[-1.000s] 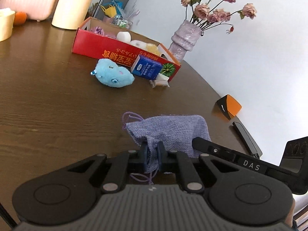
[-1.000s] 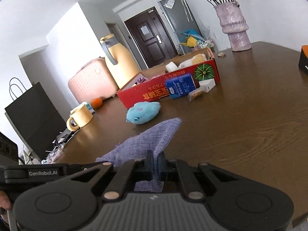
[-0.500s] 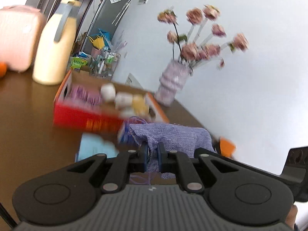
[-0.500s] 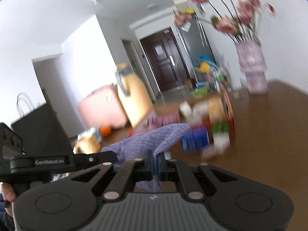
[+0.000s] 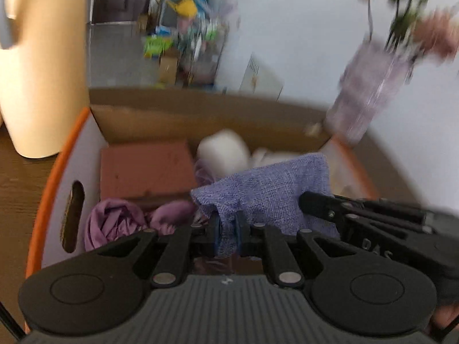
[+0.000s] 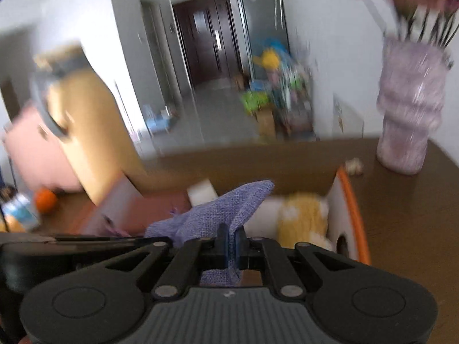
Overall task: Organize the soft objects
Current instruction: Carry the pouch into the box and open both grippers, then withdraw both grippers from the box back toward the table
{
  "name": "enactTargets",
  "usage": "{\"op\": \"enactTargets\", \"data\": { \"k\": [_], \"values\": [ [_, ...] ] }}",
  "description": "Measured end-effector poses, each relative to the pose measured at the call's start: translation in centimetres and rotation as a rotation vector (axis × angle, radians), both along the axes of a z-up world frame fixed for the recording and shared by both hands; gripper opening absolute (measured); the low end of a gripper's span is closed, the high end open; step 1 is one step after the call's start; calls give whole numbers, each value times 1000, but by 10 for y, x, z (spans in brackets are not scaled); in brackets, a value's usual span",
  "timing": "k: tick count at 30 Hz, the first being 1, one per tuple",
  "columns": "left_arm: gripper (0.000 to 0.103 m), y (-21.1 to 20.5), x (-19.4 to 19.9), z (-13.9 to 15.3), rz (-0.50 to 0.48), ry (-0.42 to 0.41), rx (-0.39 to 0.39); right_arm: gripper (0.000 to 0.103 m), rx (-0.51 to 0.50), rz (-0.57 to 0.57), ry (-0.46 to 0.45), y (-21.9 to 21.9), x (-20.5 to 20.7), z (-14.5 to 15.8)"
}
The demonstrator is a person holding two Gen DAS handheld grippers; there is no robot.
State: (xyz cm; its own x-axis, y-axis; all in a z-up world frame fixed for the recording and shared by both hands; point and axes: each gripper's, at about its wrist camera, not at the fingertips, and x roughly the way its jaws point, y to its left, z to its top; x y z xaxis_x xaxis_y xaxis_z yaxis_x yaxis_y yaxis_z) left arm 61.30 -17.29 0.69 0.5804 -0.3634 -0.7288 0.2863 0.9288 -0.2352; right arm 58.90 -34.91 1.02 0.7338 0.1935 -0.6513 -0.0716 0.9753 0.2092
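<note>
Lavender woven cloth fills the bottom centre of both wrist views: a small drawstring pouch (image 5: 266,189) stretched between the two tools, clear of the table. The left claw (image 5: 228,229) is clamped on one edge of it, low in the left wrist frame, and the right claw (image 6: 231,243) is clamped on the opposite edge, with a tuft of fabric poking out below its pads. The right tool's black body reaches in from the lower right of the left view.

Just beyond the pouch sits the open cardboard box (image 5: 68,154), its orange-trimmed white wall curving up the left side. Inside lie a crumpled purple cloth (image 5: 114,223) at lower left, a white roll (image 5: 223,152) at centre, and, in the right view, a yellow plush (image 6: 301,215) at lower right.

Further off, a lilac vase (image 6: 410,109) stands at the right edge on the brown table (image 6: 416,229).

Everything beyond the claws is blurred. Judging from that, a release now could fling the pouch past the box, and one claw letting go first would leave it dangling and snagging the rim.
</note>
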Motion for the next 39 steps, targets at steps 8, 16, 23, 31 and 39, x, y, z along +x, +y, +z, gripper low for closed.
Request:
{"op": "enactTargets", "data": {
  "k": [8,16,23,31,39],
  "values": [
    [30,5,5,-4,-21,-19,63,21,43,13,155,-8,28,-31],
    [51,38,-55,71,2,-175,45,44,7,-35,-31,-34,-50,55],
    [60,81,-148,115,43,-389,140,59,-98,-69,-192,-65,-157,114],
    [69,108,-223,137,133,-475,114,59,-52,-64,-307,-67,-236,128],
    [77,110,-330,82,150,-536,123,63,-41,6,-421,-36,-336,69]
  ]
}}
